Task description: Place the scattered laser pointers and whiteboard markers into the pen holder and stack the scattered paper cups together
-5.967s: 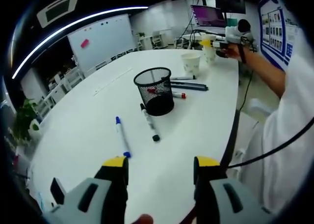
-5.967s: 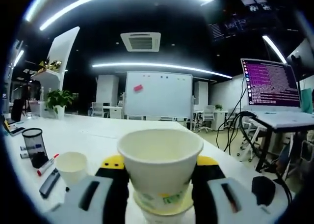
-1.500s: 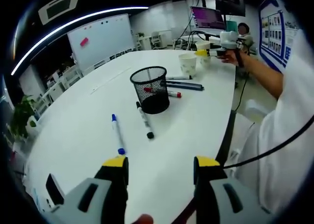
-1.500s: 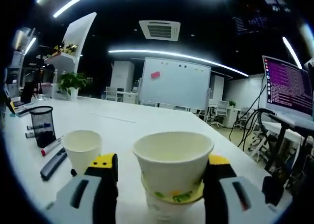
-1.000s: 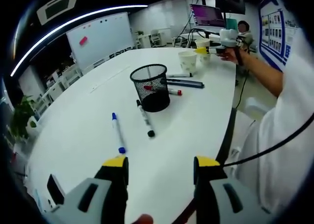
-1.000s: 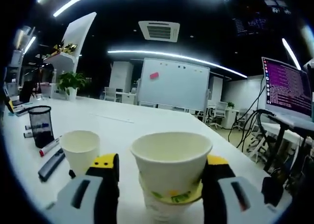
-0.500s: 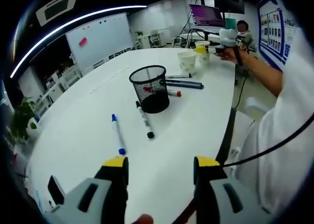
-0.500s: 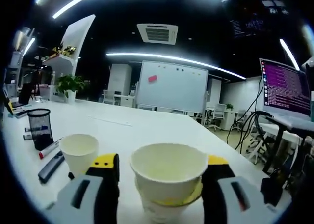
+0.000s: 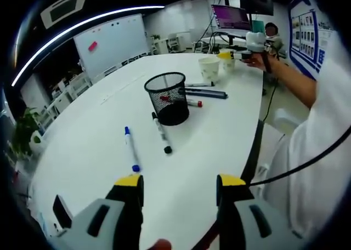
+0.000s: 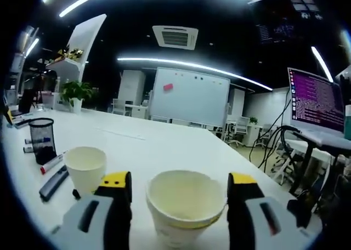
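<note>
Paper cups: three counted in the right gripper view; two nested as a stack [image 10: 184, 206] between the jaws, one single cup [image 10: 85, 169] just left of it on the white table [image 10: 148, 151]
Right gripper [image 10: 181, 185]: jaws spread, flanking the stack with gaps showing
Left gripper [image 9: 176, 183]: jaws apart, nothing between them, above the table edge
Pen holder [image 9: 166, 97]: one black mesh cup, mid-table (something red shows through the mesh)
Markers: blue-capped marker [image 9: 130, 149] and black marker [image 9: 160, 133] lying before the holder; red-capped marker [image 9: 193, 103] and a dark laser pointer [image 9: 205, 94] beyond it
Writing: none legible; whiteboard [image 10: 189, 103] carries a pink note
</note>
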A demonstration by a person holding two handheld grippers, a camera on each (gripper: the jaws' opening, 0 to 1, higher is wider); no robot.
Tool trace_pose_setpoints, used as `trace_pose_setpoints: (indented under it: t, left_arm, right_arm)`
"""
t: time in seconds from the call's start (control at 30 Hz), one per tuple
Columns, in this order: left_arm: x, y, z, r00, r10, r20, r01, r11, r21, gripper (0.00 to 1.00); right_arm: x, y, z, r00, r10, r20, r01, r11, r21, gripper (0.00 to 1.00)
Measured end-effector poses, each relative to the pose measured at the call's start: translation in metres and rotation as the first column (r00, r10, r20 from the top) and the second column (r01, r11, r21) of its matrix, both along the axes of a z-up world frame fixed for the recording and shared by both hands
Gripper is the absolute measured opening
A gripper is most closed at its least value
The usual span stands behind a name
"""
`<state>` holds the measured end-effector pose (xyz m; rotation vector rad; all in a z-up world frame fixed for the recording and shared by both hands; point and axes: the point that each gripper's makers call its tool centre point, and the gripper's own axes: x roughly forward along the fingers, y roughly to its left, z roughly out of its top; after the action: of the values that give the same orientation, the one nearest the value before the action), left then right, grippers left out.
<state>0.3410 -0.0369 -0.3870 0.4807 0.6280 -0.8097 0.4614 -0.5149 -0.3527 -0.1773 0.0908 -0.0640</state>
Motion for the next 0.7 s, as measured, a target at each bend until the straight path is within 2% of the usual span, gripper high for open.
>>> trace_pose_setpoints:
  t: [0.6, 0.7]
  left_arm:
    - [0.001, 0.002, 0.0, 1.0, 0.005, 0.004, -0.005, 1.0, -0.004, 0.54]
    - [0.0, -0.001, 0.0, 1.0, 0.002, 0.001, -0.002, 1.0, -0.003, 0.54]
  right_arm:
    - [-0.001, 0.004, 0.006, 1.0, 0.013, 0.022, -0.013, 1.0, 0.003, 0.78]
    - [-0.002, 0.007, 0.015, 0.997, 0.03, 0.069, -0.031, 0.999, 0.014, 0.8]
